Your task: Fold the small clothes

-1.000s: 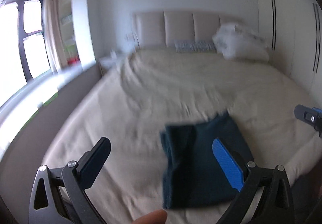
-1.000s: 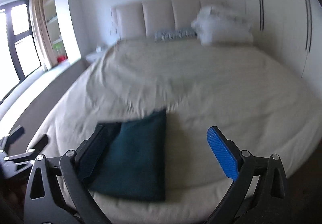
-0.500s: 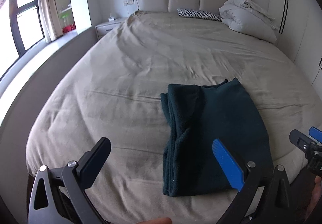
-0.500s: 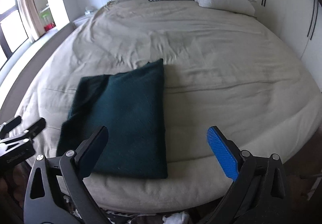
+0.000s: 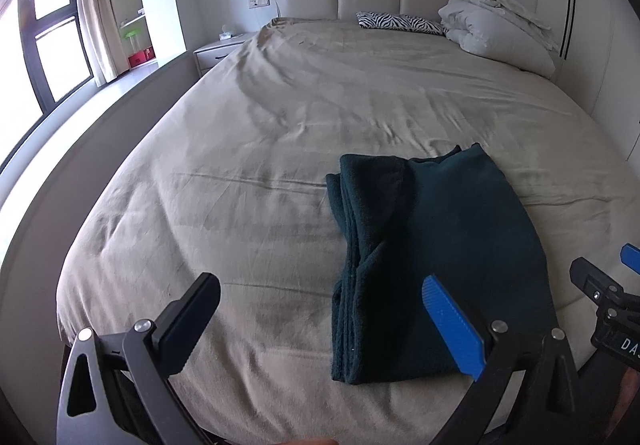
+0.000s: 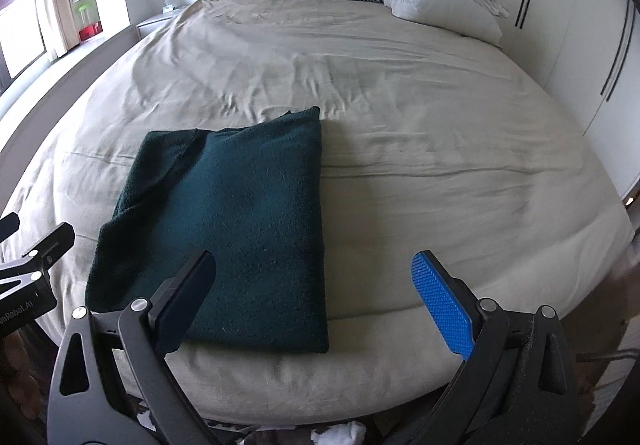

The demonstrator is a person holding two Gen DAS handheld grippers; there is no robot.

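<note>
1. The dark green garment (image 6: 224,229) is lying folded into a neat rectangle near the foot edge of the bed (image 6: 400,173), with its stacked layers showing along the left side in the left wrist view (image 5: 440,257).
2. The left hand-held gripper (image 5: 320,325) is hovering above the bed's near edge, jaws spread wide and gripping nothing.
3. The right hand-held gripper (image 6: 316,305) is doing the same, fully spread and empty, with its dark finger (image 6: 188,293) over the garment's near corner.
4. Judging from the tidy shape, the fold is looking nearly finished; one more fold in half, or a final smoothing, seems the likely step.
5. To do it well, each gripper should be closing on a near corner, catching all the layers together, not just the top one.
6. Both should be lifting and carrying evenly, so the edges land square.
7. The risk lies on the left side, where the loose layers could be slipping apart.
</note>
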